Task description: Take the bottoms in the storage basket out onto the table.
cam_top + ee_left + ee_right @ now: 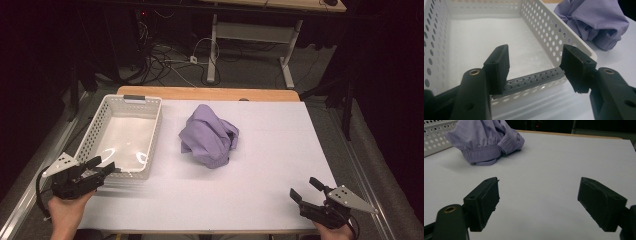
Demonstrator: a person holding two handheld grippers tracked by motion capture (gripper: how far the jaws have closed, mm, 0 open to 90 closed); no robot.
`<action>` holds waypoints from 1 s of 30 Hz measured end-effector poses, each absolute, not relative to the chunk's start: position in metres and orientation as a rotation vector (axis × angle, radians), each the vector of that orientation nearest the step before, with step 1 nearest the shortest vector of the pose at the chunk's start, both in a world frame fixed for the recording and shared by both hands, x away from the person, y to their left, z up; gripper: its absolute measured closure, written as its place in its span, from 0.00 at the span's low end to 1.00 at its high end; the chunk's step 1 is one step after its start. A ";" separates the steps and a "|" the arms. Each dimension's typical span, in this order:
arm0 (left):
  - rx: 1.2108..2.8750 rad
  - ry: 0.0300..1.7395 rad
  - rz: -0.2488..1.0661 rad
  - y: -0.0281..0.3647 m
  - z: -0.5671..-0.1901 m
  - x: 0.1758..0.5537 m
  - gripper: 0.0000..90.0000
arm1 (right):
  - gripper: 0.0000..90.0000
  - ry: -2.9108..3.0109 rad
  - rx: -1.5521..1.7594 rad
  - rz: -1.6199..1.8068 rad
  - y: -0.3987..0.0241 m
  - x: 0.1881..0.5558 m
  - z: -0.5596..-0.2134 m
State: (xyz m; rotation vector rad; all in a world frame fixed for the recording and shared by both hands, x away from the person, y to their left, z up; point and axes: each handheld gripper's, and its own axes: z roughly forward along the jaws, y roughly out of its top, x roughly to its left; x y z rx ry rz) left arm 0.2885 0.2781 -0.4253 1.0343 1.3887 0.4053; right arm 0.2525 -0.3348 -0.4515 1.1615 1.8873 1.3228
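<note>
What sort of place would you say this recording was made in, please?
Probably a lab or recording workspace: a table under a white sheet, a tangle of cables on the dark floor behind, and a desk frame beyond.

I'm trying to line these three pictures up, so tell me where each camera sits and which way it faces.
High view: above the person's side, looking forward and down on the table; both hands show, left gripper and right gripper.
Left gripper view: rides the left gripper, faces the white basket across its near corner; its open jaws show.
Right gripper view: rides the right gripper low over the table, faces the purple garment; its open jaws show.
Shared: all three views show the basket and the garment.
</note>
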 end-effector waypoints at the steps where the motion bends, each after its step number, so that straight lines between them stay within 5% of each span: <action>1: 1.036 1.389 0.407 0.278 -0.426 0.288 0.43 | 0.20 1.887 1.161 1.323 -0.335 0.253 -0.452; 30: 0.996 1.372 0.411 0.274 -0.433 0.280 0.43 | 0.20 1.889 1.155 1.326 -0.335 0.252 -0.452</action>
